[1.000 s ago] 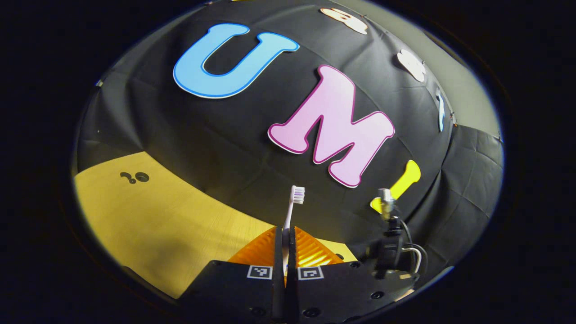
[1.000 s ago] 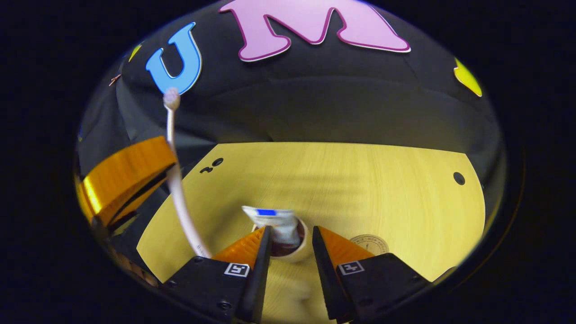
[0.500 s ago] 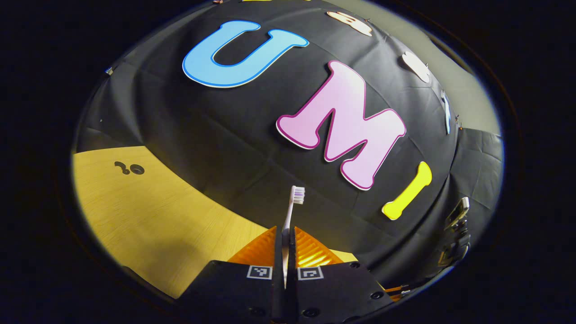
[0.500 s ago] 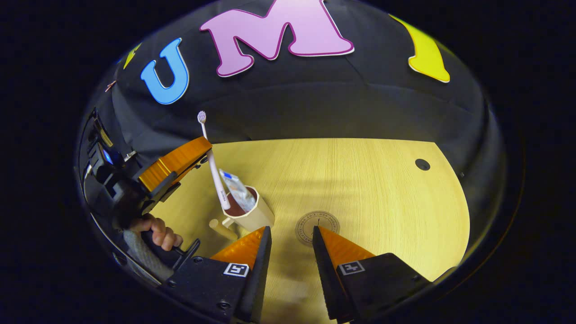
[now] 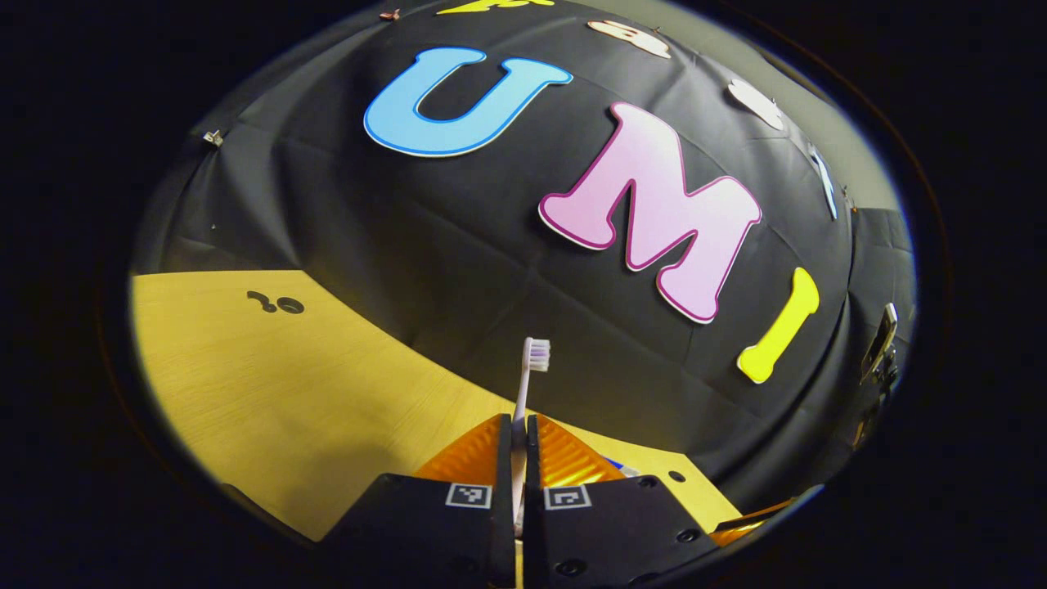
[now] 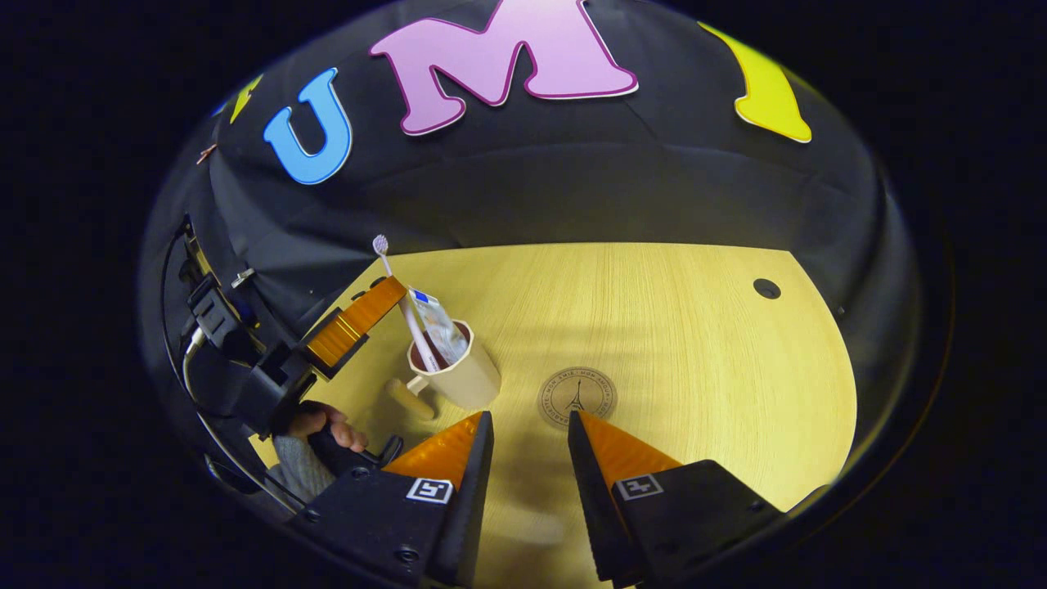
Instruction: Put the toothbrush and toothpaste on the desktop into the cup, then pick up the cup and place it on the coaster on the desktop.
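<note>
The desktop point(image 6: 654, 327) is seen as a bare wooden surface carrying the cup point(image 6: 458, 372) and the coaster point(image 6: 577, 398). The cup stands upright toward the left edge, its handle pointing to the near-left, well short of the coaster, which lies flat just to its right and is unoccupied. The toothpaste point(image 6: 438, 323) is already lodged in the cup, leaning against the rim with its crimped end upward; that part of the task is judged done. The toothbrush point(image 6: 401, 303) is held bristles-up by the left gripper point(image 6: 360, 323), its lower end apparently inside the cup mouth; whether it has reached the bottom cannot be told. In the left gripper view the toothbrush point(image 5: 527, 384) is seen clamped between that gripper's point(image 5: 516, 433) closed fingers, so release is not yet made. The right gripper point(image 6: 527, 425) is held wide apart and empty, above the near edge between cup and coaster. Remaining, by judgement: letting go of the toothbrush, then lifting the cup and setting it on the coaster.
</note>
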The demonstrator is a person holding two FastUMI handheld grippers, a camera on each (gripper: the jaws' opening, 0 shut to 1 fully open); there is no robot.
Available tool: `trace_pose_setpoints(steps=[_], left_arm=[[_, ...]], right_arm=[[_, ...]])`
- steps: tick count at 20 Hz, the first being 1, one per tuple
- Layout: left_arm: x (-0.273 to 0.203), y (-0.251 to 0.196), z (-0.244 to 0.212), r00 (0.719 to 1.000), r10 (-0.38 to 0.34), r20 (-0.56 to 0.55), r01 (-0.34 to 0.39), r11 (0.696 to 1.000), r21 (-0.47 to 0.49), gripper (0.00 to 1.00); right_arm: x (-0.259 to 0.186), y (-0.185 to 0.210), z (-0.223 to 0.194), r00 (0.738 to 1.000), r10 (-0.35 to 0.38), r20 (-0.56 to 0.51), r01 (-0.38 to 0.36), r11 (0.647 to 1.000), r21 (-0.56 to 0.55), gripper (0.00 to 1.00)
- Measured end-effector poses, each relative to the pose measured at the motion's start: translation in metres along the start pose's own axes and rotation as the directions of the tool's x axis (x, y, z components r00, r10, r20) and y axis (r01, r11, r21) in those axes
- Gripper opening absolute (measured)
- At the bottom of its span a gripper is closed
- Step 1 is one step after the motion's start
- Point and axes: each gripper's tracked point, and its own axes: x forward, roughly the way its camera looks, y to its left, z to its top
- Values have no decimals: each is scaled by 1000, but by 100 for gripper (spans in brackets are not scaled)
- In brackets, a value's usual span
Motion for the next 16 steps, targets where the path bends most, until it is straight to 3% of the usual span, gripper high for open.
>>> trace_pose_setpoints(steps=[2,6,9,10,11,12,16], left_arm=[[-5,-2,-15,998,-20,-56,21,1000,21,11],[-29,3,-24,991,13,-133,-3,997,75,33],[-51,11,-31,975,48,-217,-17,989,145,40],[-58,16,-32,966,73,-246,-26,982,187,53],[-64,20,-33,956,95,-277,-31,973,227,46],[-74,26,-41,935,126,-331,-33,961,274,55],[-98,31,-62,845,163,-510,11,947,320,69]], right_arm=[[-4,2,0,1000,13,-1,-13,1000,24,57],[-19,4,-2,1000,23,5,-23,999,30,57],[-34,5,-13,999,36,-17,-35,998,55,57],[-39,6,-18,999,45,-27,-43,997,72,57],[-44,8,-22,998,54,-32,-51,995,85,57],[-50,8,-26,997,62,-38,-58,994,93,57],[-67,9,-36,996,81,-48,-76,992,99,57]])
